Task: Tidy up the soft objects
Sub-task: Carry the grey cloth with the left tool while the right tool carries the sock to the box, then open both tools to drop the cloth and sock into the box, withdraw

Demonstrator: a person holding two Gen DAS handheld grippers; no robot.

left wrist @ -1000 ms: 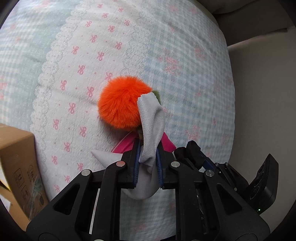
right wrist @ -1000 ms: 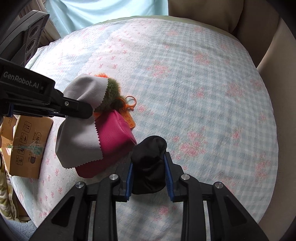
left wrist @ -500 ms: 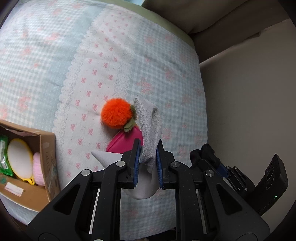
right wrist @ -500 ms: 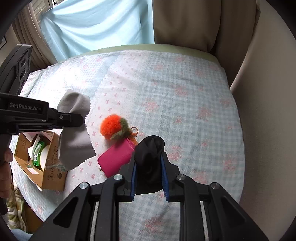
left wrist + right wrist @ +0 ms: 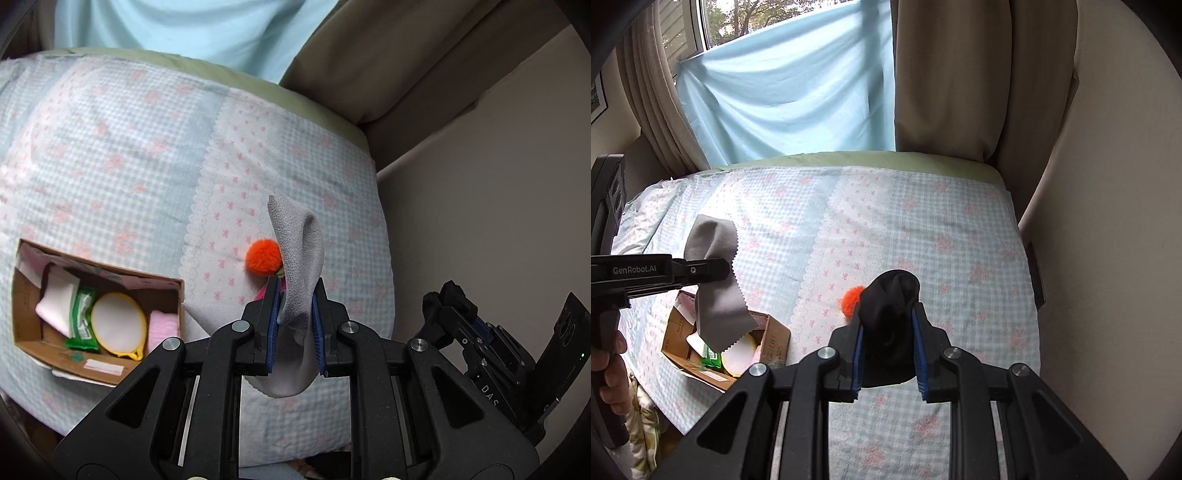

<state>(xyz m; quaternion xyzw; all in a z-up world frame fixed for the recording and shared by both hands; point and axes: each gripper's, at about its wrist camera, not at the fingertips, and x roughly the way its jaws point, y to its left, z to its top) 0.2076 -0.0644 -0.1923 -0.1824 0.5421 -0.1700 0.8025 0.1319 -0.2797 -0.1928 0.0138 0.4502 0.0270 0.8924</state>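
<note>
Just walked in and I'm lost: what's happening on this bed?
A person is sorting soft things with two handheld grippers. The left gripper is shut on a grey cloth, the right gripper on a black cloth, both above the bedspread. An orange pompom lies below; a cardboard box sits nearby.

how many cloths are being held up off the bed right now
2: a grey cloth pinched in the left gripper, and a black cloth in the right gripper. More may lie hidden in the cardboard box.

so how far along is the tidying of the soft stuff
Done: the cardboard box already holds several items. In hand: the left gripper pinches a grey cloth, the right gripper a black fabric item. Left: the orange pom-pom lies on the bed.
</note>
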